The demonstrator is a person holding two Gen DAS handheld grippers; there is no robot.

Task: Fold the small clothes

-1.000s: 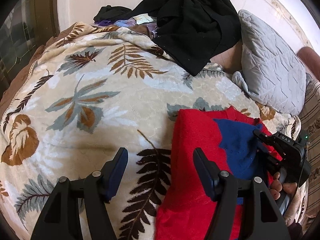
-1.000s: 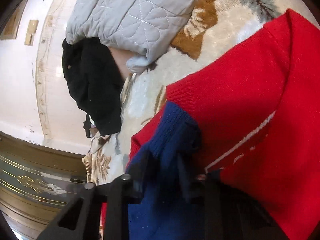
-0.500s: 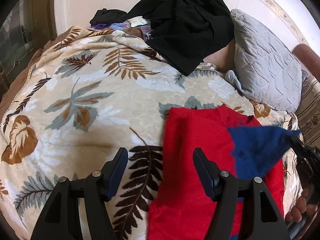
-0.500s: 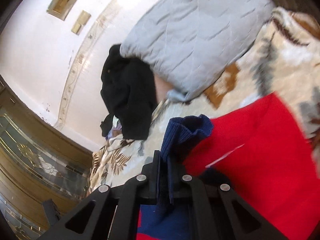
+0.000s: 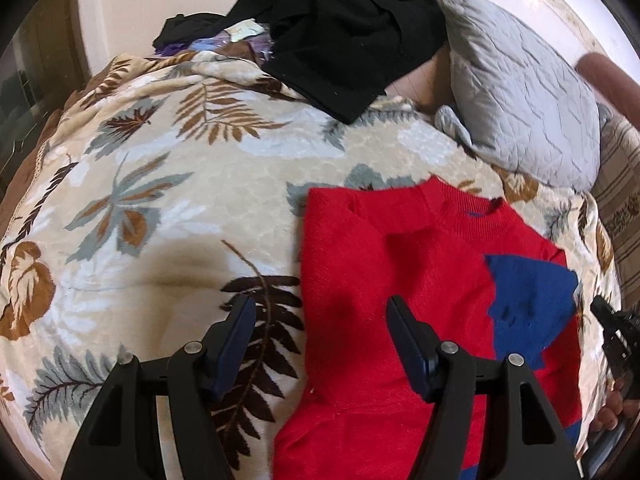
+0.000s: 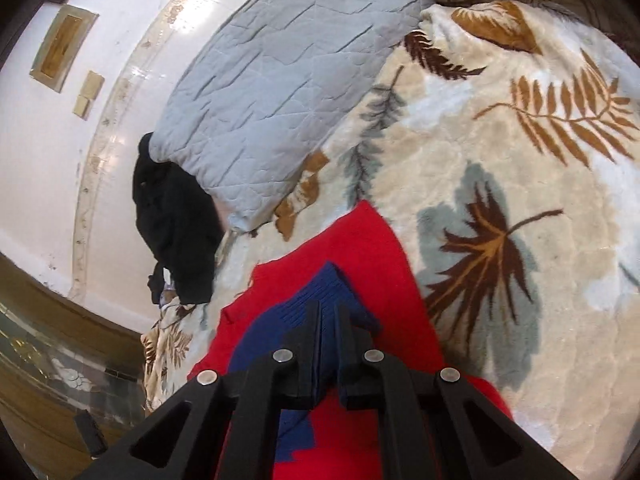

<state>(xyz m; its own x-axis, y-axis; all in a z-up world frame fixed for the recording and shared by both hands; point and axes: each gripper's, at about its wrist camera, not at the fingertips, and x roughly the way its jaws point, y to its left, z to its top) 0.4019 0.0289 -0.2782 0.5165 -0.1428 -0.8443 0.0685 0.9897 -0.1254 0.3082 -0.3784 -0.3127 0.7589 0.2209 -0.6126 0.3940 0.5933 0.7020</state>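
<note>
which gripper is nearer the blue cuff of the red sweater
Right. The right gripper has its jaws shut on the blue cuff. The left gripper hangs open over the red sweater, apart from the cuff.

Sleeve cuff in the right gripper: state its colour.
Dark blue, ribbed knit, on a red sweater. The cuff shows best in the right wrist view, pinched in the right gripper.

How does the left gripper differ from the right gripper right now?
The left gripper has its fingers spread apart with nothing between them, while the right gripper has its fingers shut on the blue cuff of the red sweater. The left gripper hovers over the sweater's edge and the leaf-print blanket; the right gripper has the blue sleeve pulled out sideways. Both are black, two-fingered and hand-held.
</note>
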